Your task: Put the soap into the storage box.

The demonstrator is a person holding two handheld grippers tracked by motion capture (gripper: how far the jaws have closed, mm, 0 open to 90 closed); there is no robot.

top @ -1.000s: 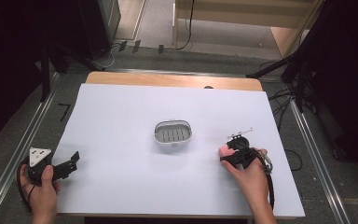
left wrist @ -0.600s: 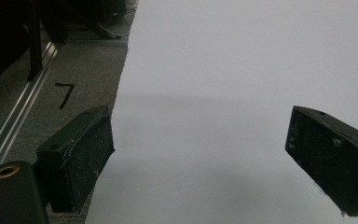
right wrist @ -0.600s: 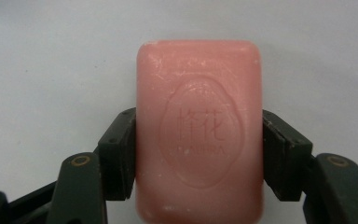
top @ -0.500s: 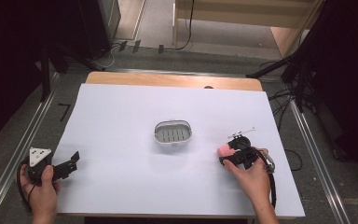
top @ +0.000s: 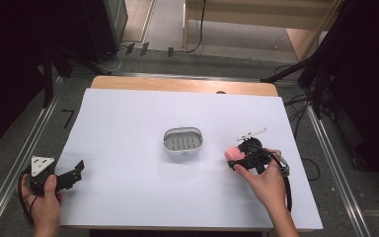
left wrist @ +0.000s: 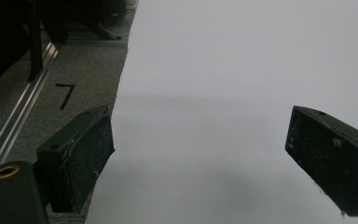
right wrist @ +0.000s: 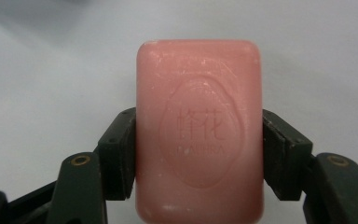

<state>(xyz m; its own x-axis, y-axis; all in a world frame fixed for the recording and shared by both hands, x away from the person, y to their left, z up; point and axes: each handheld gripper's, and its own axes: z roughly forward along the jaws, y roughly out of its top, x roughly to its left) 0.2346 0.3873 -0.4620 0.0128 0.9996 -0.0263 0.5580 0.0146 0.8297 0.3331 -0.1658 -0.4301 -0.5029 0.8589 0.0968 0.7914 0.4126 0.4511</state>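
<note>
A pink bar of soap (right wrist: pixel 199 135) with a stamped oval mark sits between the jaws of my right gripper (right wrist: pixel 199 149), both pads pressing its long sides. From above, the soap (top: pixel 234 155) pokes out left of the right gripper (top: pixel 241 159), to the right of a grey oval soap dish (top: pixel 183 141) with a slotted floor in the middle of the table. My left gripper (top: pixel 76 170) rests at the table's front left corner, held by a hand. Its jaws stand wide apart with nothing between them, over the white surface's left edge (left wrist: pixel 200 158).
A white sheet (top: pixel 128 123) covers the table; a wooden strip (top: pixel 177 85) shows along the far edge. A small white stick-like object (top: pixel 252 133) lies just behind the right gripper. Metal rails (top: pixel 24 153) run along both sides, with cables on the floor at right.
The right gripper with the pink soap has shifted slightly left toward the dish. The left hand and its gripper have stayed put.
</note>
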